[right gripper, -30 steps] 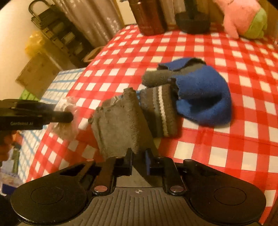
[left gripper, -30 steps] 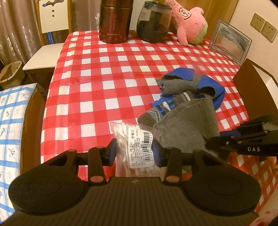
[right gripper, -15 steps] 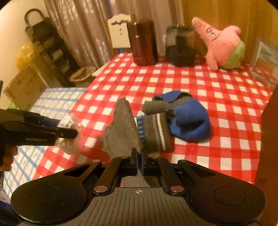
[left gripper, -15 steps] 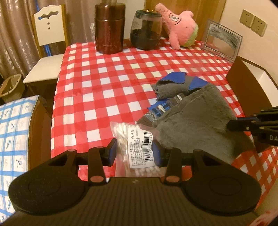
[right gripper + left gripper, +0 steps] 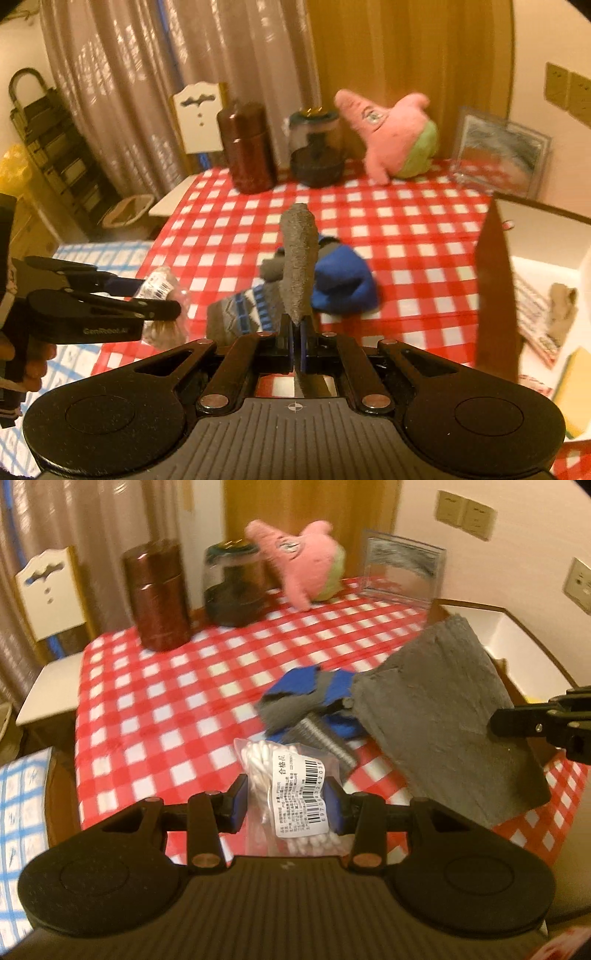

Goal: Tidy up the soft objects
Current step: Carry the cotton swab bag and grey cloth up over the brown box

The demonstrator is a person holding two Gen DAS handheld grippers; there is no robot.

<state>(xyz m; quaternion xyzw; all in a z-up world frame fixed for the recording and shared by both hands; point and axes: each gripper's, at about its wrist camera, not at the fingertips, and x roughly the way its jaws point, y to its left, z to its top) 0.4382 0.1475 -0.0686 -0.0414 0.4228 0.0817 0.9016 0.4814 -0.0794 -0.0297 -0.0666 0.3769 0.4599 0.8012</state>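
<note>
Right gripper [image 5: 296, 338] is clamped on the grey cloth [image 5: 300, 266], holding it up above the counter [image 5: 406, 236]. Left gripper [image 5: 283, 803] grips a cotton swab bag [image 5: 291, 794], socks [image 5: 314, 705] just ahead.

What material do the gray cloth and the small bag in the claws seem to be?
Gray cloth: probably fleece or microfibre, matte with a fuzzy nap. Small bag: thin clear glossy plastic, showing white cotton swabs inside, with a printed paper barcode label.
</note>
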